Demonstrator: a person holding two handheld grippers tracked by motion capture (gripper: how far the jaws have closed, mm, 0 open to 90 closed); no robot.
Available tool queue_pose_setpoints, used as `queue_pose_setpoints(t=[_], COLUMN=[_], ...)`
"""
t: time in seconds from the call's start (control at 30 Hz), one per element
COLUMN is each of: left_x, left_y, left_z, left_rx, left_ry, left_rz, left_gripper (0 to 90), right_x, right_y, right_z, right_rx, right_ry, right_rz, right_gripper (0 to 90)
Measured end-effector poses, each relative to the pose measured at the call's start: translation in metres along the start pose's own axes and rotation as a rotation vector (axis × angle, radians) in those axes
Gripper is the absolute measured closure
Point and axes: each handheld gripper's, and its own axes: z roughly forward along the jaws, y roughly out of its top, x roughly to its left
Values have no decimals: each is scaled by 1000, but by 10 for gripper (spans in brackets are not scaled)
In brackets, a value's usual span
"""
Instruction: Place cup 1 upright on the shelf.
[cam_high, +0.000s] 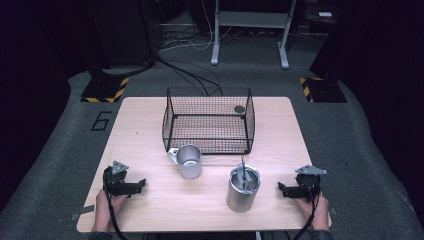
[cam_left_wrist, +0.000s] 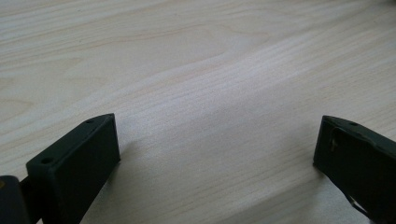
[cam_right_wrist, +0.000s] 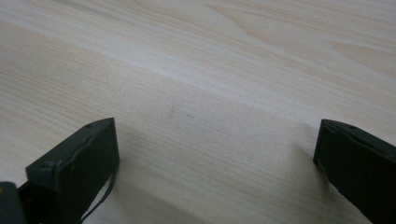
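**Both grippers resting wide, canister and mug between them**

High view: brushed-metal cylindrical canister (cam_high: 243, 189) stands upright near the wooden table's (cam_high: 150, 210) front edge, a utensil handle inside; silver handled mug (cam_high: 188, 160) just before the black wire basket (cam_high: 208, 120). Left gripper (cam_high: 142, 184) and right gripper (cam_high: 280, 188) flank them, well apart.

Left gripper view: jaws wide, bare wood between.

Right gripper view: jaws wide, nothing held.
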Motion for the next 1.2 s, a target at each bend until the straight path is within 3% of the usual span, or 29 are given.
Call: queue_pose_setpoints(t=[0.57, 0.8, 1.07, 1.2], left_x=[1, 0, 0, 0], left_y=[1, 0, 0, 0], left_z=[0, 0, 1, 0], left_rx=[8, -2, -3, 0], left_ry=[-4, 1, 2, 2], left_rz=[1, -3, -4, -3], left_gripper=[1, 3, 3, 3], right_x=[0, 7, 21, 28], right_y=[5, 8, 17, 17], right_z=[0, -12, -28, -36], right_rx=[32, -6, -46, -39], right_ry=[-6, 42, 100, 116], right_rz=[4, 40, 18, 0], right_gripper=[0, 0, 0, 2])
